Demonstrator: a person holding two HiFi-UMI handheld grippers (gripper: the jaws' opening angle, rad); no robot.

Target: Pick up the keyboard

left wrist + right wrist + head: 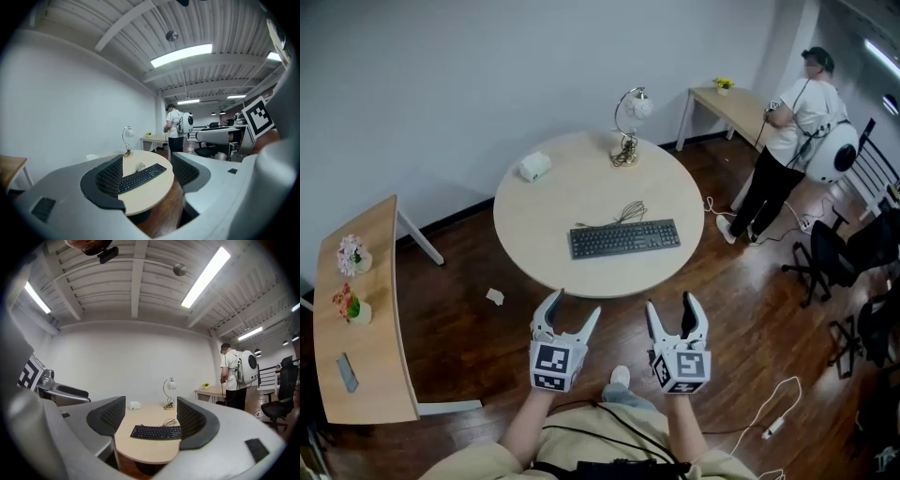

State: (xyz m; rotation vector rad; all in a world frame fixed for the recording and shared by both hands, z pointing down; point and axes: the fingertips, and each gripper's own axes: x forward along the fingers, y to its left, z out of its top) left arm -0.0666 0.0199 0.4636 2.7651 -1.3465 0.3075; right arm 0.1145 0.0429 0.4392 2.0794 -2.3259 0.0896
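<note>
A black keyboard (624,238) lies flat on the round beige table (534,225), its coiled cable bunched just behind it. Both grippers hover off the table's near edge, above the floor. My left gripper (572,311) is open with nothing between its jaws. My right gripper (673,308) is open too, empty. In the left gripper view the keyboard (140,177) shows between the jaws, well ahead. It also sits ahead in the right gripper view, as a dark keyboard (156,431) on the table (150,446).
A desk lamp (629,127) and a small white device (533,167) stand at the table's far side. A wooden bench (366,328) with flower pots is at left. A person (790,131) stands at back right by a desk; office chairs (834,253) and floor cables lie right.
</note>
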